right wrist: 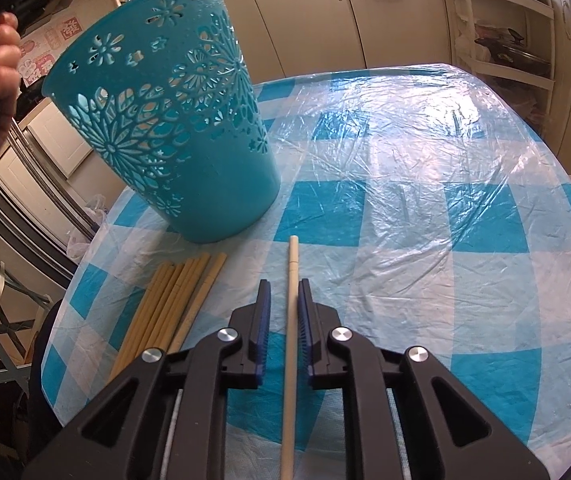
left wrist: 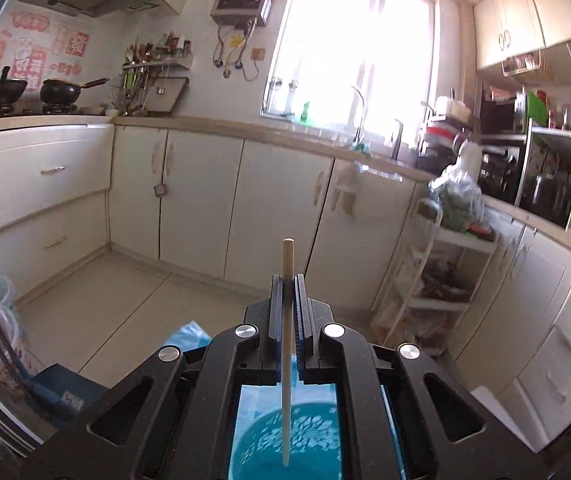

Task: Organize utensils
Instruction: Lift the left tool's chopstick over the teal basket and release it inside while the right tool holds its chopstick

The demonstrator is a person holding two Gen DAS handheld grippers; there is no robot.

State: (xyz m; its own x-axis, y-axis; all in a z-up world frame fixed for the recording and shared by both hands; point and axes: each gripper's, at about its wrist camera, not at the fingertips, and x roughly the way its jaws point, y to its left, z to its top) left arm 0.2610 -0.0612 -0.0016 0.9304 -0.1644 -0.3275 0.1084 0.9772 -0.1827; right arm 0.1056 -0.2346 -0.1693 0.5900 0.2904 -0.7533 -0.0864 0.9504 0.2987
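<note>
A pale wooden chopstick (left wrist: 287,320) is being clamped by the left gripper (left wrist: 287,284), jaws fully closed on it; its long axis is running along the fingers, lower end hanging over the perforated teal plastic basket (left wrist: 285,444). In the right view, a second pale chopstick (right wrist: 291,320) is lying between the slightly parted jaws of the right gripper (right wrist: 285,286), pads not pressing, pointing far. A bundle of yellowish bamboo chopsticks (right wrist: 173,300) is lying near-left on the glossy blue-checked plastic tablecloth (right wrist: 405,200).

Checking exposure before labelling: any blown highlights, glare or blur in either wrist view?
Left wrist: window blown out white, cart and right-hand cabinets smeared, straight cabinet lines bowed by the fisheye. Right wrist: sharp, but glare streaks on the plastic table cover.
</note>
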